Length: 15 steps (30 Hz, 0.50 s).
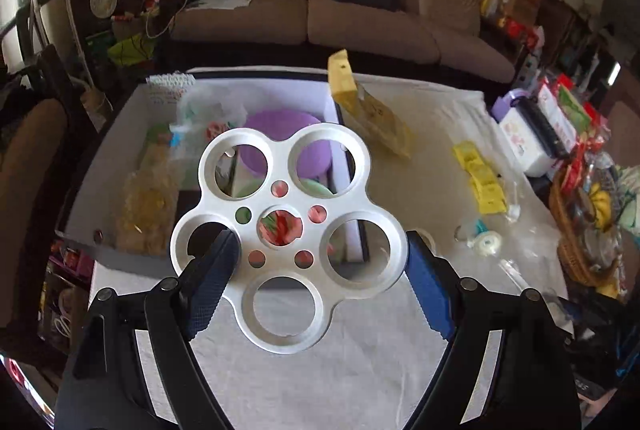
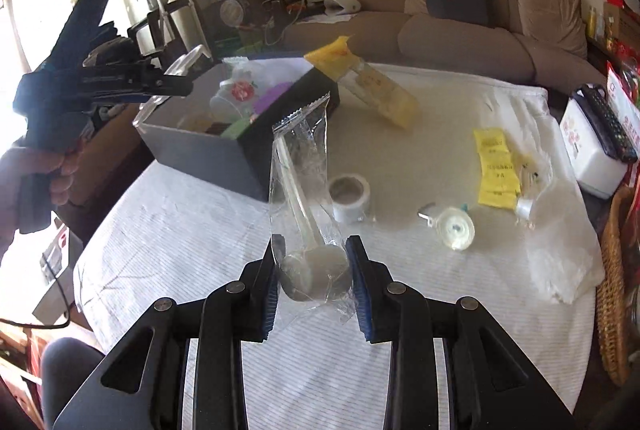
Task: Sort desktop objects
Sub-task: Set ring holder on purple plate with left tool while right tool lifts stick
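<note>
My left gripper [image 1: 320,266] is shut on a silver metal disc with round holes [image 1: 288,230], held in the air over the near edge of the dark open box [image 1: 80,234]. The box holds a purple lid [image 1: 280,125], snack bags and wrapped items. My right gripper [image 2: 312,278] is shut on a clear plastic packet with a spoon inside [image 2: 304,189], held above the white tablecloth [image 2: 200,230]. The left gripper [image 2: 176,85] shows in the right wrist view, above the box [image 2: 200,153].
On the cloth lie a tape roll [image 2: 350,195], a round white plastic piece [image 2: 454,228], yellow sachets [image 2: 496,169], a yellow-topped packet [image 2: 372,85] leaning on the box, and a clear bag [image 2: 560,250]. A white tissue box [image 2: 592,153] and wicker basket [image 2: 612,290] stand right.
</note>
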Each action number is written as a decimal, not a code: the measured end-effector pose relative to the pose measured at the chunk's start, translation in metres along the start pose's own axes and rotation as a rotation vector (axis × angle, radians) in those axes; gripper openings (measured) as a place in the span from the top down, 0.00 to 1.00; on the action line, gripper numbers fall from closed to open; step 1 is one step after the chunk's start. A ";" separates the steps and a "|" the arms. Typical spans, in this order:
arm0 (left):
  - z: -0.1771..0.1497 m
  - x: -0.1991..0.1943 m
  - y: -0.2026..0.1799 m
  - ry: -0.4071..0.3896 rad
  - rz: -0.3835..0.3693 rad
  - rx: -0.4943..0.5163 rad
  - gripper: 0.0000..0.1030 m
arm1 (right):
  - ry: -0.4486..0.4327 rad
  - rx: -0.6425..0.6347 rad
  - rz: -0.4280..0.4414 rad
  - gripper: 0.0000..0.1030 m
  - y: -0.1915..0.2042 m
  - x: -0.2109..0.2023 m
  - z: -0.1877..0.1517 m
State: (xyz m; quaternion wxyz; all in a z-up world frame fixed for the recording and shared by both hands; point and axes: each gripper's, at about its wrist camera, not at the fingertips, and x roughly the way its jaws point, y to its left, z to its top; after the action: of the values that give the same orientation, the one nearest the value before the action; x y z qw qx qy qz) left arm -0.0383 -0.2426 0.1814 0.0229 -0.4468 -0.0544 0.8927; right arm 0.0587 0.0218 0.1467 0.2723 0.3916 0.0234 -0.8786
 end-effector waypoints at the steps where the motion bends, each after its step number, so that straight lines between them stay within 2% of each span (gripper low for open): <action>1: 0.014 0.009 0.004 0.003 0.013 0.000 0.21 | -0.002 -0.005 0.006 0.69 0.000 0.002 0.012; 5: 0.052 0.056 0.013 0.036 0.007 -0.023 0.21 | -0.021 -0.040 0.012 0.69 0.003 0.013 0.062; 9: 0.074 0.115 0.014 0.096 -0.020 -0.031 0.21 | -0.046 -0.057 0.015 0.69 0.001 0.026 0.103; 15: 0.085 0.190 0.011 0.179 -0.015 -0.002 0.21 | -0.042 -0.061 0.030 0.69 -0.011 0.054 0.131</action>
State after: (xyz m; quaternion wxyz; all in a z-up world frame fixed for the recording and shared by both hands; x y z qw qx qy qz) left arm -0.2198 -0.2431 0.0794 0.0339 -0.5244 -0.0562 0.8489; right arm -0.0642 -0.0269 0.1977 0.2977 0.3650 0.0386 -0.8813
